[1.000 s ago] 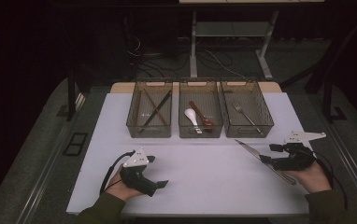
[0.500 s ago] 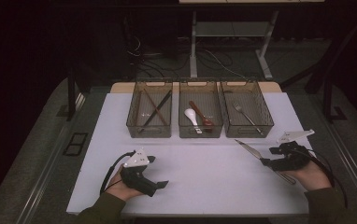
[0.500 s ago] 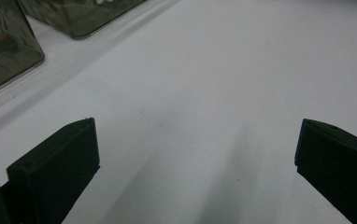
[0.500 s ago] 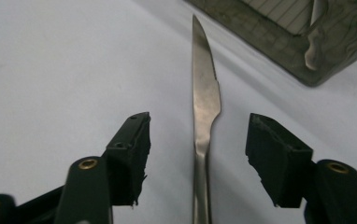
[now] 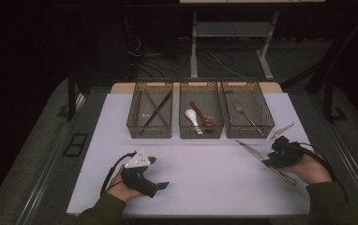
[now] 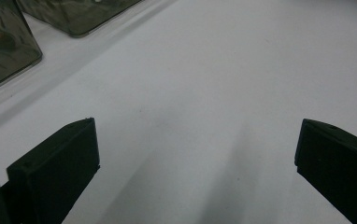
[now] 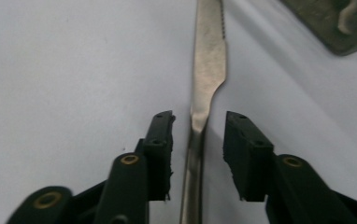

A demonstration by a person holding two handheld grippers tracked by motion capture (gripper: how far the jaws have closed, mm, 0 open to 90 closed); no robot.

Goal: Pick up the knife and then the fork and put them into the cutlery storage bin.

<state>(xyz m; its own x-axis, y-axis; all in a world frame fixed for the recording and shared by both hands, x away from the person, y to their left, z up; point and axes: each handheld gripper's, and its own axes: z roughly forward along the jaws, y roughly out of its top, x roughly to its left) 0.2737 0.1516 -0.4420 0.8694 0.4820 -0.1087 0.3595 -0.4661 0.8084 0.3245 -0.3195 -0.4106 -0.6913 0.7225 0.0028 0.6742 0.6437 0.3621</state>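
- The white table top (image 5: 205,183) fills the middle of the high view, with the person's two sleeved forearms coming in at its near edge.
- Three smoked, see-through bins stand side by side along the far part of the table: the left bin (image 5: 132,123) holds two dark chopsticks (image 5: 154,112) lying crossed, the middle bin (image 5: 183,123) a white spoon (image 5: 192,117) beside a reddish-brown spoon (image 5: 200,115), the right bin (image 5: 266,123) a metal fork (image 5: 245,114).
- The left gripper (image 5: 160,186) lies low on the near left of the table in the person's left hand (image 5: 121,190); in its own view the jaws stand wide apart over bare table — nothing between them.
- The right gripper (image 5: 267,162) sits at the near right in the person's right hand (image 5: 313,169), reaching toward the table's middle.
- A steel table knife (image 7: 207,70) lies flat on the table near the right bin, blade toward the bins and handle toward the person.
- In the right gripper view the knife's neck and handle run straight between the two jaws, which have just been closing around it — a narrow gap shows on each side, so the pads (image 7: 160,140) are not yet pressing on the metal.
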